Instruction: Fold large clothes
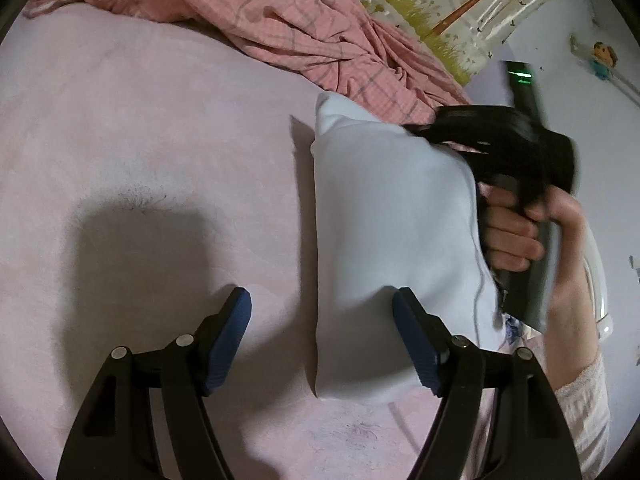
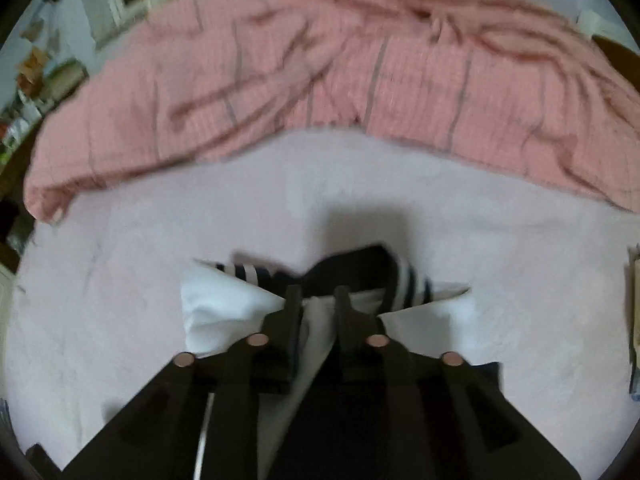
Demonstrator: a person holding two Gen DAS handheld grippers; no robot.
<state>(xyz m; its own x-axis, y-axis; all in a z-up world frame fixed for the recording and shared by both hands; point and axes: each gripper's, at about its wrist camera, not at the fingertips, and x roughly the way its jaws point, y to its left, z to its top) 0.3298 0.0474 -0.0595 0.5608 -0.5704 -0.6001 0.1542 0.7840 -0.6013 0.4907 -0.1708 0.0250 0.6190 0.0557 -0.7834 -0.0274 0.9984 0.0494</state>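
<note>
- Pale pink bed sheet (image 1: 140, 128) fills most of both views; it is one soft surface, and it carries everything else.
- One crumpled pink checked quilt (image 1: 320, 36) lies along the upper part of the frame in both views, spreading from upper left to right edge in the right wrist view (image 2: 320, 64).
- One white garment (image 1: 384, 240) lies on the sheet right of centre in the left wrist view, folded into a long block whose long axis runs from the bottom of the frame to the upper middle, its narrower end pointing up toward the quilt.
- In the right wrist view the same garment (image 2: 216, 312) sits at lower centre, with a dark collar with white stripes (image 2: 360, 272) at its upper edge.
- Two tongs are in view, one per hand.
- Left tongs (image 1: 322, 344) stand wide apart at the bottom of the frame, gripping nothing; the right-hand blue pad (image 1: 416, 344) overlaps the garment's lower edge, the other is over bare sheet.
- Right tongs (image 2: 319, 300) are drawn nearly together, with white cloth bunched between the fingers just below the collar.
- One bare hand (image 1: 516, 236) holds the right tool's black handle at the right of the left wrist view, pressed against the garment's right side.
</note>
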